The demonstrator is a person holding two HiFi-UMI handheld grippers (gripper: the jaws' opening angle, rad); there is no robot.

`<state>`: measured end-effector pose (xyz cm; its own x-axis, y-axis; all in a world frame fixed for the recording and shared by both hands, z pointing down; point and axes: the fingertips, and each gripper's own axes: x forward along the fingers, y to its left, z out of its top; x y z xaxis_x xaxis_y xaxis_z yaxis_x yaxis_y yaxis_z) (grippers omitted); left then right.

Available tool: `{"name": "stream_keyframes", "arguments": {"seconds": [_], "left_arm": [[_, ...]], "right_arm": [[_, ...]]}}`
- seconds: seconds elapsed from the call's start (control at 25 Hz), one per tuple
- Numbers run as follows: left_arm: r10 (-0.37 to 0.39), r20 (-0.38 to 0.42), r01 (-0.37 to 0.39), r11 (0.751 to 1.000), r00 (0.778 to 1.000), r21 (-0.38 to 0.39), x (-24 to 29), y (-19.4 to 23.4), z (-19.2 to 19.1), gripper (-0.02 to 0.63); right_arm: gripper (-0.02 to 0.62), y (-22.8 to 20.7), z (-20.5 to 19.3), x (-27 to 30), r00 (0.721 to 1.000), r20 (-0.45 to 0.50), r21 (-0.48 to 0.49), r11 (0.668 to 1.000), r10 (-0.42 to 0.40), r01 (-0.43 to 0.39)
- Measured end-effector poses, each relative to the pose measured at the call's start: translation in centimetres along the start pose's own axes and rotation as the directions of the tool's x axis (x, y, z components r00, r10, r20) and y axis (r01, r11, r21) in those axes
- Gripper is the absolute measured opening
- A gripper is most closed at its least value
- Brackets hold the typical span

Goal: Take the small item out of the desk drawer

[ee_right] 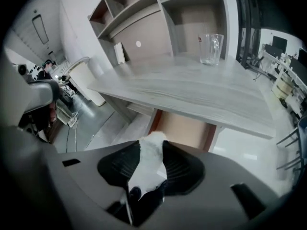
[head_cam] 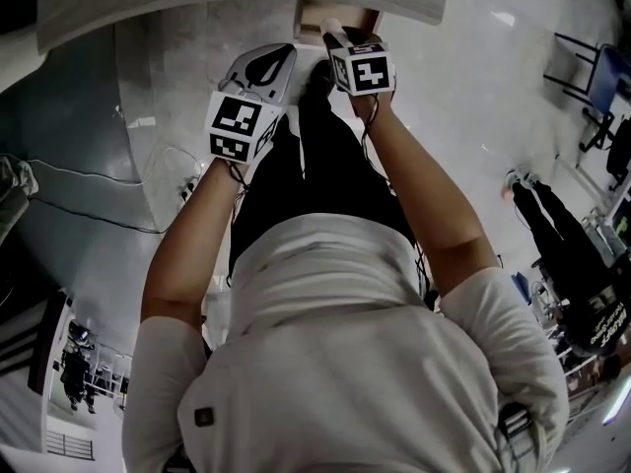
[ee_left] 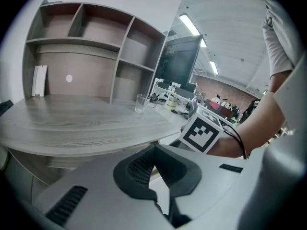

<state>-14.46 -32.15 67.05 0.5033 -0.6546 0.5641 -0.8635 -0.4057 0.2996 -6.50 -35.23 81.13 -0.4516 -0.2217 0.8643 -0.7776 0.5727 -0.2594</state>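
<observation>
Left gripper view is showing the left gripper (ee_left: 154, 150) hanging below the desk (ee_left: 86, 123) edge, its tips sitting together and nothing riding between the pads. It is carrying no load and touching nothing. In the head view it is hovering to the left of the other tool and closer to the person's body, so it is the farther of the two from the drawer (head_cam: 335, 13).

Moving across to the right: the right gripper (ee_right: 151, 145) is the one doing the work. Its jaws are standing partly apart and clamping a small white item (ee_right: 149, 164), with both dark pads pressing on its flanks. The item is looking soft and crumpled, though I cannot tell what it is. Its long axis is running along the jaws, from the tips back toward the camera, and its top is poking just past the tips.

Straight ahead of those tips, the drawer (ee_right: 184, 128) is standing open under the desk (ee_right: 192, 97), its tan inside showing just beyond the item. So the item is sitting in the grip in front of the opening, not lying on the drawer floor. By my reading, the grab is made and what is coming is a pull back toward the person, away from the desk edge overhead.
</observation>
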Motion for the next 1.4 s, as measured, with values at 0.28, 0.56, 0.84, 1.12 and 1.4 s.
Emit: {"name": "stream_keyframes", "arguments": {"seconds": [0.28,0.56,0.84,1.12,1.4], "left_arm": [[-0.005,0.037,0.004,0.999,0.999,0.041,-4.1,-2.2,1.7,0.012],[-0.014,0.095,0.007,0.997,0.995,0.076,-10.6,-4.5,3.1,0.012],[-0.02,0.188,-0.001,0.993,0.982,0.115,-17.1,-6.6,6.4,0.012],[-0.009,0.288,-0.037,0.988,0.958,0.153,-24.0,-8.7,9.5,0.012],[-0.015,0.363,-0.047,0.986,0.932,0.162,-30.2,-10.5,11.5,0.012]], "right_arm": [[0.152,4.1,1.4,-6.1,0.996,0.087,-0.062,0.998,0.023,-0.017],[0.152,9.8,2.6,-13.5,0.98,0.195,-0.112,0.993,0.046,-0.025],[0.152,14.1,4.5,-21.0,0.946,0.317,-0.162,0.987,0.07,-0.018],[0.152,17.9,5.1,-27.9,0.907,0.414,-0.204,0.979,0.079,0.007],[0.153,22.1,5.2,-34.4,0.853,0.513,-0.233,0.972,0.101,0.025]]}}
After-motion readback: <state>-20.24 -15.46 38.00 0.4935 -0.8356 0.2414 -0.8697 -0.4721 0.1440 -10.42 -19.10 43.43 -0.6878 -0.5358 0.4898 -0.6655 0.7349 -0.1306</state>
